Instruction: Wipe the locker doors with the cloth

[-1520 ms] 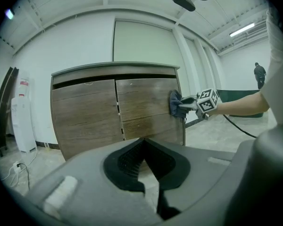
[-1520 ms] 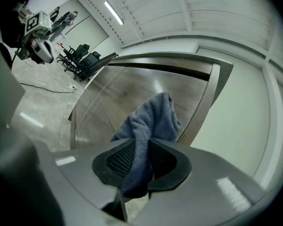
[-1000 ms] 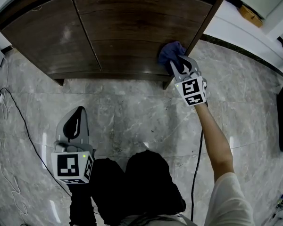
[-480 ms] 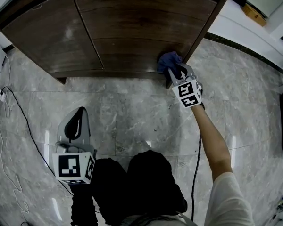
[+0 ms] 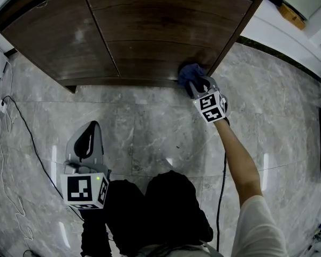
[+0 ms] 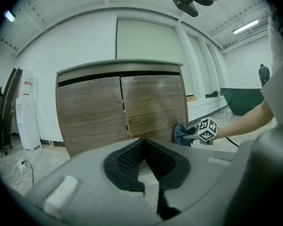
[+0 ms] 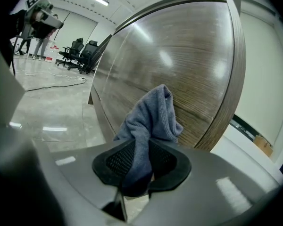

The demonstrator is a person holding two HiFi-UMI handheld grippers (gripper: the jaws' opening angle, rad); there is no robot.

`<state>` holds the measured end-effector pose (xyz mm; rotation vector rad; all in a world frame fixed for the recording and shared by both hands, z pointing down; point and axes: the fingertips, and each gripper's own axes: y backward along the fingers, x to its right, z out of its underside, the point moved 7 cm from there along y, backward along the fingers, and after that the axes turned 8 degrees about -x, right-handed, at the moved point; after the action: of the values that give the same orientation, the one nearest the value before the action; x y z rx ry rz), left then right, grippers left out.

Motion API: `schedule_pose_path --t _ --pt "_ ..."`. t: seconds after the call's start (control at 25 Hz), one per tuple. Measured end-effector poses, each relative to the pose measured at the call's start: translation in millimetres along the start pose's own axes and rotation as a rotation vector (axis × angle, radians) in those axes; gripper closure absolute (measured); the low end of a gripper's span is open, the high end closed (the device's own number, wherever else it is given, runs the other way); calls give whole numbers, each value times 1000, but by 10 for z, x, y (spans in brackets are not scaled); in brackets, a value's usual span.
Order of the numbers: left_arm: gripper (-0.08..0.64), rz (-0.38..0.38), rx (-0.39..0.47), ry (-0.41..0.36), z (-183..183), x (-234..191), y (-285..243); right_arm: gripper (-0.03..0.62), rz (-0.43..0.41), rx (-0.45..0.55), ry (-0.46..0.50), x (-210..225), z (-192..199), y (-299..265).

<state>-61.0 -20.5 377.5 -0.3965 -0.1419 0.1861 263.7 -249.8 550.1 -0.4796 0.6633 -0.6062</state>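
your right gripper [image 7: 140,161] is closed on the blue cloth [image 7: 152,114], pressing it low on the right locker door [image 5: 166,31]; your left gripper [image 6: 144,154] is closed, empty.

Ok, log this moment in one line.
right gripper: shut on blue fabric cloth | cloth at bottom right of dark wooden locker door | left gripper: shut, empty

Grey left claw [image 5: 89,127], black-white marker cube [image 5: 84,190]; white sleeve [image 5: 257,229]; dark trousers [image 5: 171,208].

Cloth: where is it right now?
In the head view, the cloth sits in the right gripper, at the right locker door's lower right corner, near the floor.
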Motion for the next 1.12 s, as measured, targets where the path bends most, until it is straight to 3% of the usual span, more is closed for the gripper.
schedule_pose_path --t 0.48,1.12 --pt "560 4 12 3 9 -8 30 508 62 141 91 -160 -486 528" --pt "560 15 54 11 2 -15 136 508 269 444 253 343 -2078 1587"
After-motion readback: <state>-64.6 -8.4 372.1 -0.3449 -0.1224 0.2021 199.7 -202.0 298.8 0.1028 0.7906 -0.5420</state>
